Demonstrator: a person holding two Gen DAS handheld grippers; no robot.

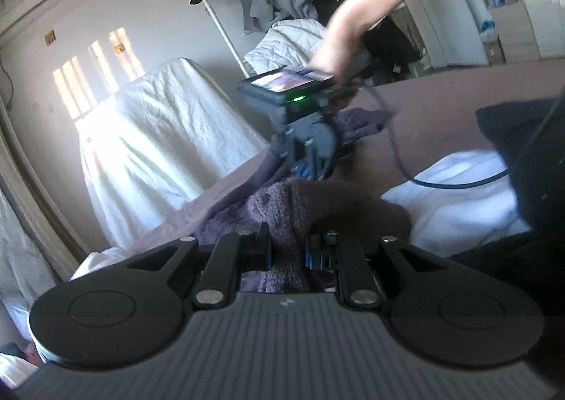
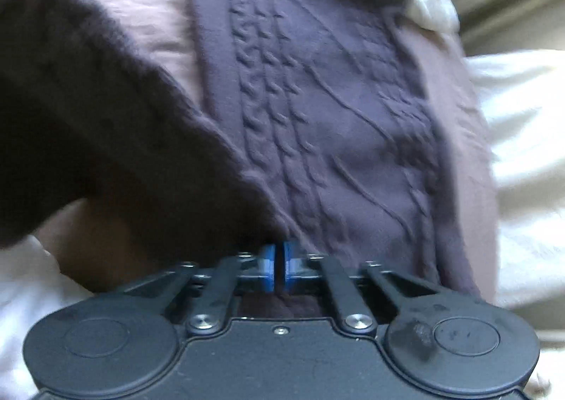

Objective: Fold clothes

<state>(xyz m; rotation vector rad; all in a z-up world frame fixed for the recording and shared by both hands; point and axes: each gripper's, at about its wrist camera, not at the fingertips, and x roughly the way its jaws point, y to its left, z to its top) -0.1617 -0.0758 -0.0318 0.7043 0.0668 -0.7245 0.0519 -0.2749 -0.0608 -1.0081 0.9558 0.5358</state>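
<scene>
Folding the purple cable-knit sweater [image 2: 317, 99] spread on the mauve-sheeted bed [image 1: 441, 110] goes best with both edges level: left gripper [image 1: 286, 251] pinches a bunched fold, right gripper [image 2: 278, 271] fingers pressed together at its hem.

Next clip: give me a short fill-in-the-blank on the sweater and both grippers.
1. The left gripper is shut on the ____ knitted sweater.
2. The right gripper's blue fingers are ____, with no cloth visibly between them.
3. The sweater lies on a ____ bedsheet.

Missing words: purple; shut; pink
</scene>
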